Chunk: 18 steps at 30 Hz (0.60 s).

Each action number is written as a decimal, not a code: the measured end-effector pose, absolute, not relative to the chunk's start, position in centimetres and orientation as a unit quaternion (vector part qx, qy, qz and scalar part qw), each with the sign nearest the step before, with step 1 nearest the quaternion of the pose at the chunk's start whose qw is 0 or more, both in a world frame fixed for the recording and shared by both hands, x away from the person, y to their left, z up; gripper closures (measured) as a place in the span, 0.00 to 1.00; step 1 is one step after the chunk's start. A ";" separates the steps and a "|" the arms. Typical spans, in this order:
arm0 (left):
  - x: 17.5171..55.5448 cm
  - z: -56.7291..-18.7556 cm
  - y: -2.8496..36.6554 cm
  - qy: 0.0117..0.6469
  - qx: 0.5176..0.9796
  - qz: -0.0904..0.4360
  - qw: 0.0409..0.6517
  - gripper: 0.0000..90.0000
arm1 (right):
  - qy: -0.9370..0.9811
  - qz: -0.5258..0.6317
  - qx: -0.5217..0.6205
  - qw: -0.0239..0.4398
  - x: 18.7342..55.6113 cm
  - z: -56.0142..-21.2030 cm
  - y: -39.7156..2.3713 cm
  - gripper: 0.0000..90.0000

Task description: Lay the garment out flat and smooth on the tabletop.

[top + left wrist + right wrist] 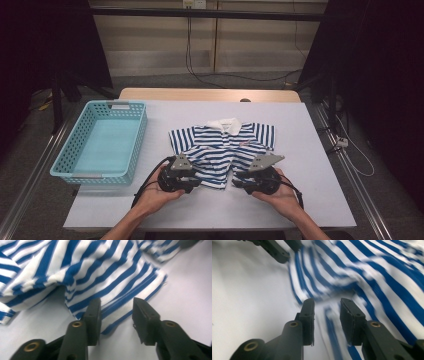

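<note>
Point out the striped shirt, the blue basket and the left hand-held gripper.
striped shirt point(220, 145): high view, on its chest.
blue basket point(136, 145): high view, on its right wall.
left hand-held gripper point(116, 315): left gripper view, midway between its fingertips, over the shirt's hem.

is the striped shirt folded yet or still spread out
Mostly spread: the striped shirt lies flat on the table, both sleeves out and collar showing. Its lower part is rumpled near the grippers; no neat fold shows.
</note>
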State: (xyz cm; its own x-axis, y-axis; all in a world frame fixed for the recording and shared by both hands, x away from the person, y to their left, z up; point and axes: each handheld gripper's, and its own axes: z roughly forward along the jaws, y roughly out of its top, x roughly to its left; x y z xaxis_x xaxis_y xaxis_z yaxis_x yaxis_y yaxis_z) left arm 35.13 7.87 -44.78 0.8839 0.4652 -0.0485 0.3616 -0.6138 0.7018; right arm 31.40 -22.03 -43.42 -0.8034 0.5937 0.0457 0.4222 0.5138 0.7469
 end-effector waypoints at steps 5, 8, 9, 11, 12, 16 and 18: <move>34.7 -45.0 7.2 0.213 0.901 0.086 0.369 0.53 | 0.868 0.380 0.303 0.103 30.8 -44.7 -23.0 0.73; 34.6 -45.0 7.2 0.220 0.900 0.093 0.365 0.57 | 0.874 0.371 0.295 0.107 30.8 -45.2 -22.3 0.72; 34.5 -45.1 7.1 0.227 0.895 0.089 0.374 0.61 | 0.876 0.368 0.291 0.111 31.1 -45.2 -22.1 0.75; 34.2 -44.8 6.7 0.220 0.902 0.103 0.358 0.72 | 0.874 0.367 0.300 0.110 31.3 -45.2 -22.0 0.82; 34.0 -44.8 6.6 0.222 0.901 0.105 0.357 0.78 | 0.875 0.365 0.300 0.109 31.4 -45.2 -21.9 0.86; 34.0 -44.5 6.9 0.224 0.904 0.087 0.353 0.97 | 0.874 0.368 0.300 0.100 31.5 -45.0 -22.2 0.98; 34.0 -44.6 7.3 0.239 0.896 0.047 0.371 0.98 | 0.873 0.372 0.300 0.096 31.3 -45.0 -22.4 0.98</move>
